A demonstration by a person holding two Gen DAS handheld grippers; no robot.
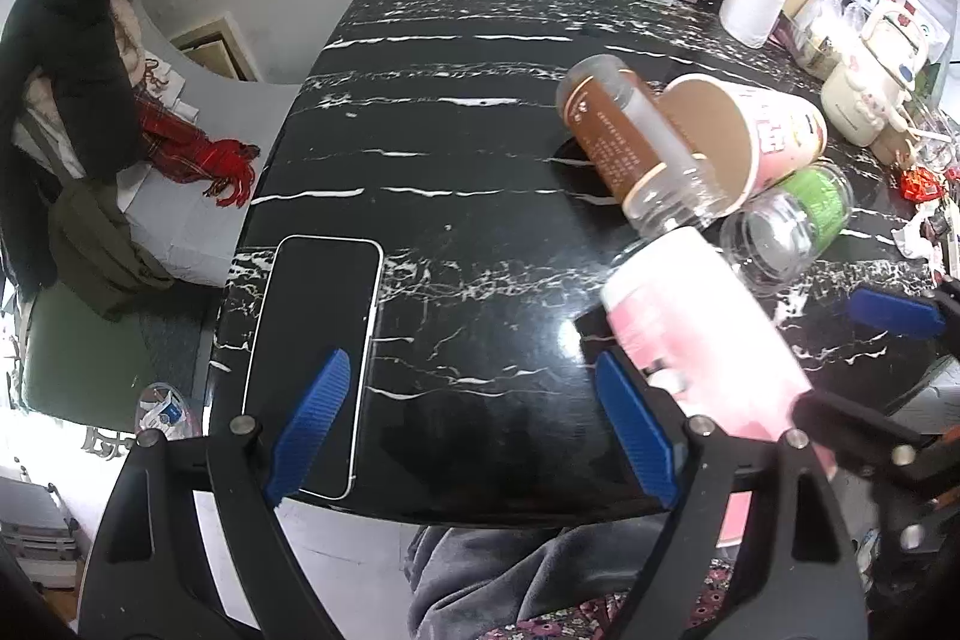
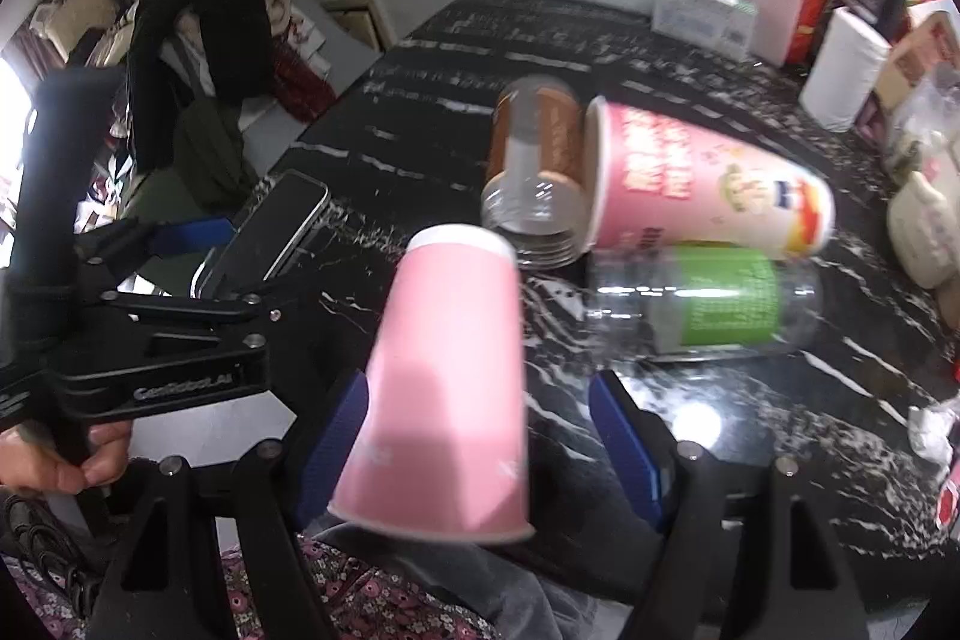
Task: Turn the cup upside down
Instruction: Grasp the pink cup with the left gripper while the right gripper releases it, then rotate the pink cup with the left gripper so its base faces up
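While right claw (image 2: 474, 448) stands wide, pink cup (image 2: 444, 388) blurred, "GenRobot.AI" on left claw (image 2: 174, 391).

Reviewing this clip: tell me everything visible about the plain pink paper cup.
The pink paper cup looks like thin matte paper, plain pink with a white rim at each end and faint small print low on its wall. It is blurred by motion. It sits between the blue fingers of the right tool, its wide mouth toward the camera and its narrower base pointing away, over the near edge of the black marble table.
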